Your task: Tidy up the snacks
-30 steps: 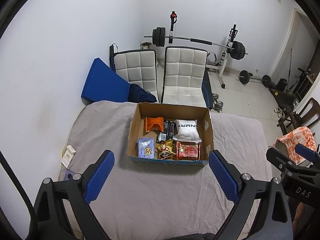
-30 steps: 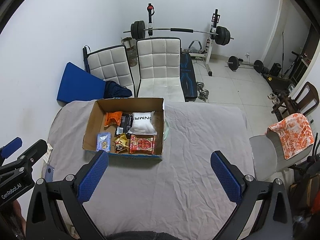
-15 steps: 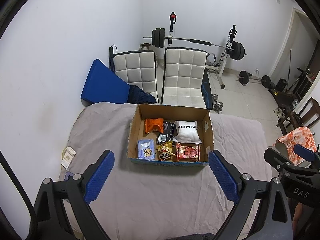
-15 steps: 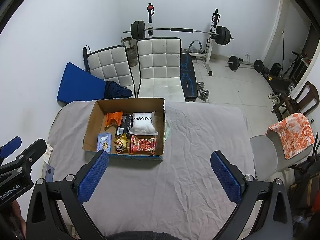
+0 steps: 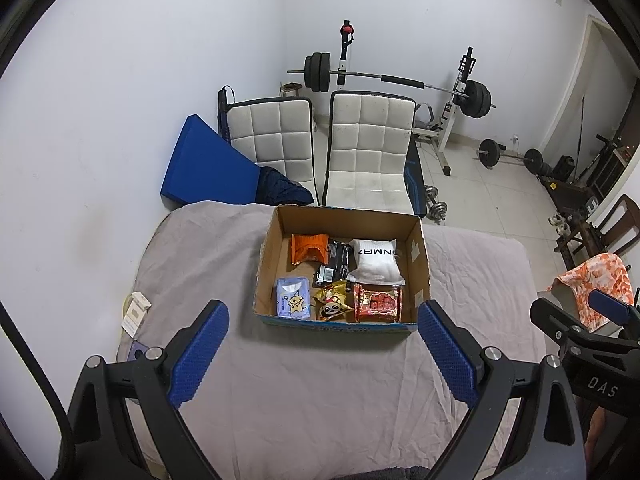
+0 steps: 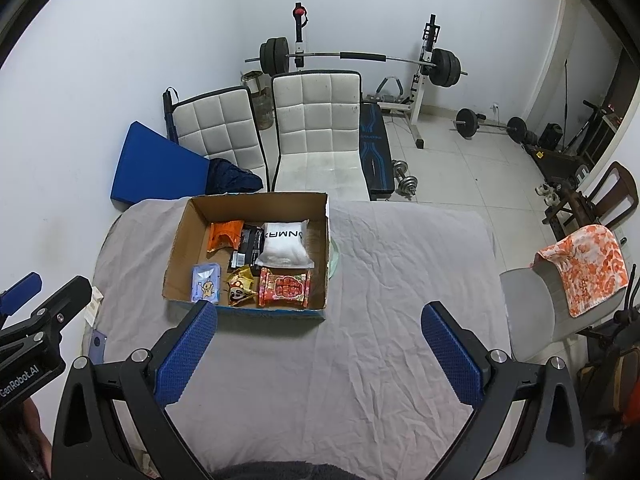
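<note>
Fingers of my left gripper [image 5: 322, 358] and right gripper [image 6: 318, 354] gape empty near the box [image 5: 416, 252], snacks [image 5: 378, 302] all inside, seemingly done.

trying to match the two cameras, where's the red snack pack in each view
Left wrist: red snack pack sits at the box's near right corner, just right of picture centre.
Right wrist: the same pack sits at the box's near right corner, left of picture centre.
Shared landmark: the white bag lies just behind it in both.
</note>
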Demonstrator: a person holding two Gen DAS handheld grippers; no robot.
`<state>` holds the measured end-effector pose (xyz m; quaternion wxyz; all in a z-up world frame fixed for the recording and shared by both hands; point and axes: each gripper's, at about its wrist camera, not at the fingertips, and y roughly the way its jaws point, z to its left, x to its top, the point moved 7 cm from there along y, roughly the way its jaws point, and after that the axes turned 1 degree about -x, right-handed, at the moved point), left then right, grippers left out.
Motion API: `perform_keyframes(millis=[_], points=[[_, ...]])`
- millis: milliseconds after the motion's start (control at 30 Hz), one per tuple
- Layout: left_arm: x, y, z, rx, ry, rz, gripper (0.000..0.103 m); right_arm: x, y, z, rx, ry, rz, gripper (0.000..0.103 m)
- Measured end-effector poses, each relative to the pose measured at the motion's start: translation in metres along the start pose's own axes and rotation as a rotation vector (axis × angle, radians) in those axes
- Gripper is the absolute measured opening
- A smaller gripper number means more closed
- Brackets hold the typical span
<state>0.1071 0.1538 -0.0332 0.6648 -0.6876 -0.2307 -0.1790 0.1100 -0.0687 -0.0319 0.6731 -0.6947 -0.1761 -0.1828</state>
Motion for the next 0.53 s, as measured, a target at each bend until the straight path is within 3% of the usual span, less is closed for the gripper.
perform_keyframes(millis=[533], points=[[-0.0007, 0.0077, -0.0045, -0.004, 0.01, 0.0, 0.097, 0.0, 0.0022, -0.0012, 0.0, 0.005, 0.001, 0.103]])
